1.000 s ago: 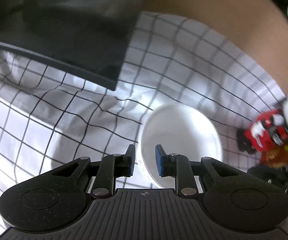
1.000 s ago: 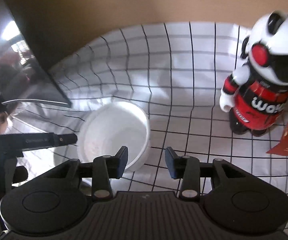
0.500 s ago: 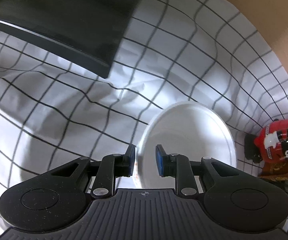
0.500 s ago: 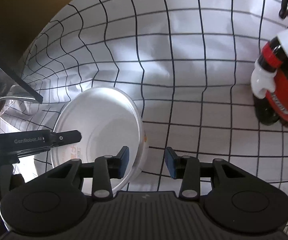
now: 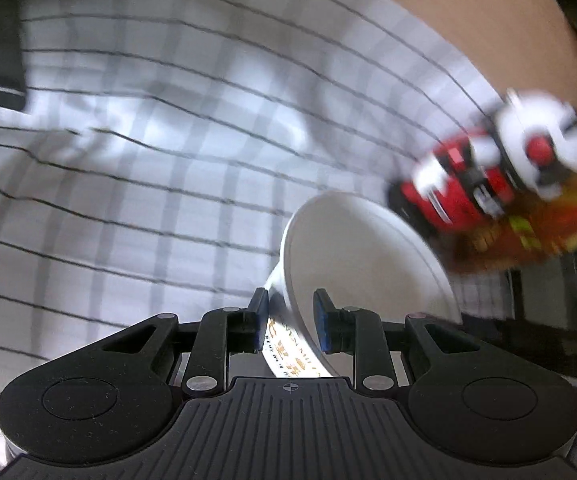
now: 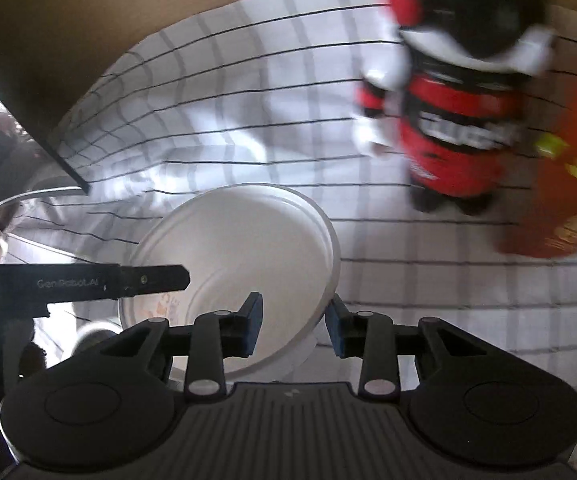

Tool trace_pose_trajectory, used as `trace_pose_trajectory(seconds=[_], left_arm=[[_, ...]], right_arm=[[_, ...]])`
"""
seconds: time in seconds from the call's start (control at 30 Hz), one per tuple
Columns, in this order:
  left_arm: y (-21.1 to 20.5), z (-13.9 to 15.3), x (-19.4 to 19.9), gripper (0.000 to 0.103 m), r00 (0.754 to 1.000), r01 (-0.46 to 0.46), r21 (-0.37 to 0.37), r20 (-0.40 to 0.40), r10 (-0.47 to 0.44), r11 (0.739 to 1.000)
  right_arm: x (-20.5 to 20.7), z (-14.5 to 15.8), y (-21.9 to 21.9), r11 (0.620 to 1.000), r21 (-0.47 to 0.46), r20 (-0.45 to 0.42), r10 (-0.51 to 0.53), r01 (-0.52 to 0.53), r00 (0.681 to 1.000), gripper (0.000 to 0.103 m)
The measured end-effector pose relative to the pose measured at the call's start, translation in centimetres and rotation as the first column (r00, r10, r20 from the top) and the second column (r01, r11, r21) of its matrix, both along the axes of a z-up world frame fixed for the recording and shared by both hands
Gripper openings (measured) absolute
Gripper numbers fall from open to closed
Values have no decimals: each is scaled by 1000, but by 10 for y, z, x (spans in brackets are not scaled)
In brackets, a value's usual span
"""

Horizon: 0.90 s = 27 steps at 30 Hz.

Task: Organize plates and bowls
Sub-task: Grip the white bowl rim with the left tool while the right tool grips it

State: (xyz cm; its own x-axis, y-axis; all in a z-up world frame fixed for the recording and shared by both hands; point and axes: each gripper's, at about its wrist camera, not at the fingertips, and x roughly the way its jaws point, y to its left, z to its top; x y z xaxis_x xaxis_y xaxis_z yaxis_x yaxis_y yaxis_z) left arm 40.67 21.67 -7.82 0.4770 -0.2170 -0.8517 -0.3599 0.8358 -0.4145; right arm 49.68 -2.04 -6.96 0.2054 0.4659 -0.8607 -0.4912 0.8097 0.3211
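Both grippers hold the same white bowl (image 6: 244, 248), each at an opposite side of its rim. The left gripper (image 5: 290, 320) has its 2 blue pads on the bowl's wall: 1 pad is outside, against the printed side with orange marks, and the other is inside the bowl, so the jaws are nearly closed and they clamp the wall. In the right wrist view this gripper comes in from the left as a black finger lying over the bowl's rim. The right gripper (image 6: 294, 326) has its jaws drawn in on the near right part of the rim, with 1 pad inside the bowl and 1 outside, and it grips the wall there. The bowl is tilted, with its opening turned toward the cameras, over a white tablecloth (image 6: 248, 100) with thin black grid lines. A red and white toy figure (image 6: 456, 120) stands on the cloth behind the bowl, to the right, with an orange package (image 6: 568, 184) just beside it. The picture is blurred, so small details are not clear.
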Motion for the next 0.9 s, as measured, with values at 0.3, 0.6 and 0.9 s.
trace_pose_trajectory(seconds=[0.3,0.6,0.9], left_arm=[[-50,-36,11,27,994,75,-48,-76,-79,996],[-51,-48,20,27,993,70,-51,-92,-74,996],[-49,-45,21,29,996,55,-39,-67,-58,998]], right_arm=[[-3,-29,-55,994,-58,-29,-90,88,996,36],[2,-56,-57,993,-56,-103,-112,106,988,35],[6,-57,-55,993,-40,-107,-118,114,987,36]])
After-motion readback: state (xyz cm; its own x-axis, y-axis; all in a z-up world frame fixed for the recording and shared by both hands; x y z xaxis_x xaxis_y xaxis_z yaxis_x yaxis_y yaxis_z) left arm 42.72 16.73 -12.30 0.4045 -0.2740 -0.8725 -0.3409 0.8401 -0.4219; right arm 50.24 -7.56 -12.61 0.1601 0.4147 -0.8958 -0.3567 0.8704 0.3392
